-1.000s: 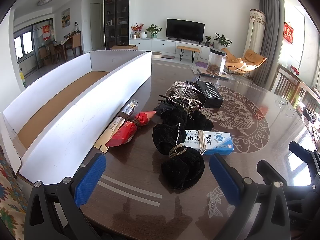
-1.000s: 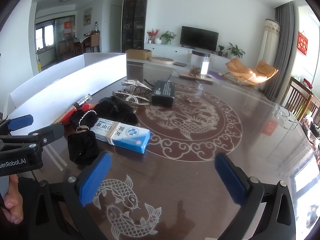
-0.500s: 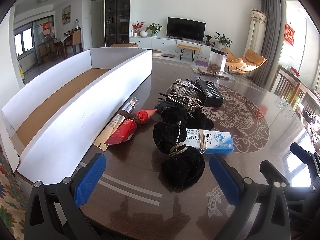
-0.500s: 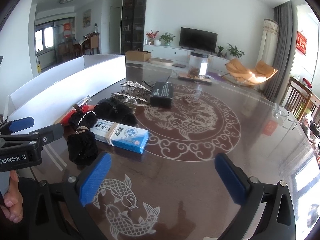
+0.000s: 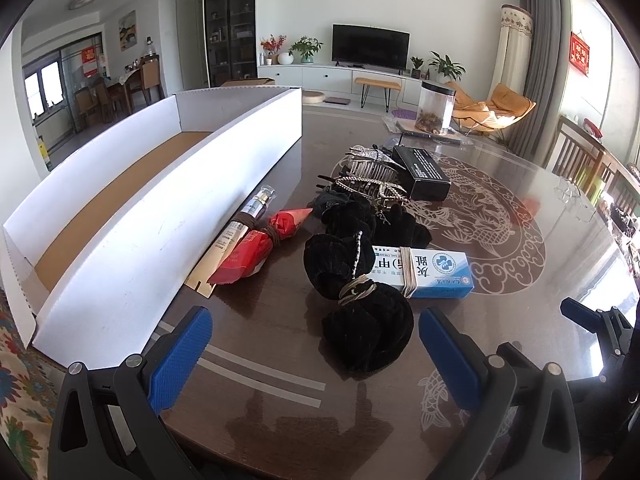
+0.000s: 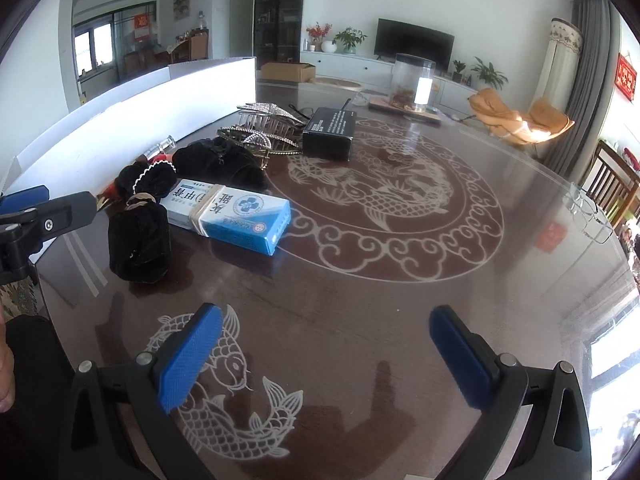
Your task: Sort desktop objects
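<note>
A pile of small objects lies on the dark round table (image 5: 500, 240). Nearest my left gripper (image 5: 314, 356) is a black velvet scrunchie bundle (image 5: 356, 296), with a blue-and-white medicine box (image 5: 424, 270) bound by rubber bands beside it. A red packet (image 5: 260, 246) and a slim bottle (image 5: 250, 220) lie against the long white cardboard tray (image 5: 160, 208). Silver hair claws (image 5: 370, 176) and a black box (image 5: 420, 172) sit farther back. My left gripper is open, just short of the scrunchies. My right gripper (image 6: 324, 360) is open over bare table, with the medicine box (image 6: 236, 214) ahead to its left.
A clear jar (image 5: 436, 108) on a tray stands at the table's far side. Eyeglasses (image 6: 592, 216) lie near the right edge. The other gripper (image 6: 44, 216) shows at the left of the right wrist view. Chairs (image 5: 580, 156) stand at the right.
The right gripper has moved forward and lower toward the medicine box, which looks larger now. The left gripper has shifted only slightly. Both stay open.
</note>
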Action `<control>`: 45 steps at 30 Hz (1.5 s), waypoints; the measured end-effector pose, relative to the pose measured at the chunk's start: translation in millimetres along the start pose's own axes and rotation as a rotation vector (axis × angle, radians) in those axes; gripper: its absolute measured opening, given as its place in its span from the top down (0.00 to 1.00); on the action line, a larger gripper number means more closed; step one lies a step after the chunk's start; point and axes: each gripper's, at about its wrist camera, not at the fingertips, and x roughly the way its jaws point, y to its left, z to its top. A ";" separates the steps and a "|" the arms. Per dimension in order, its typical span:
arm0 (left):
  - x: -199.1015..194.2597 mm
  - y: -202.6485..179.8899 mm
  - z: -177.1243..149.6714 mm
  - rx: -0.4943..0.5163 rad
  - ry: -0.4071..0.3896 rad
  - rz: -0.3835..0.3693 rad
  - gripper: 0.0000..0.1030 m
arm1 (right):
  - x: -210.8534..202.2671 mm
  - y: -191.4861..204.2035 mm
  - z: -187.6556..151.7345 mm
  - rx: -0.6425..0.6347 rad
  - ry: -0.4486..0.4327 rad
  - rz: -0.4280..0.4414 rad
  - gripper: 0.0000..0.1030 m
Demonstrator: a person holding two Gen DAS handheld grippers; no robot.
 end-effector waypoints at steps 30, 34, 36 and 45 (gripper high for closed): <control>77.7 16.5 3.3 -0.227 0.317 -0.248 0.00 | 39.0 -13.9 -5.4 0.019 0.090 0.073 0.00; 85.5 -8.2 8.3 -0.149 0.303 -0.191 0.00 | 38.6 -14.0 -5.9 0.022 0.090 0.075 0.00; 92.3 -18.6 10.9 -0.104 0.312 -0.112 0.00 | 38.8 -14.5 -6.0 0.022 0.090 0.076 0.00; 107.4 -24.4 14.4 -0.032 0.305 0.049 0.00 | 38.9 -14.8 -6.2 0.024 0.092 0.078 0.00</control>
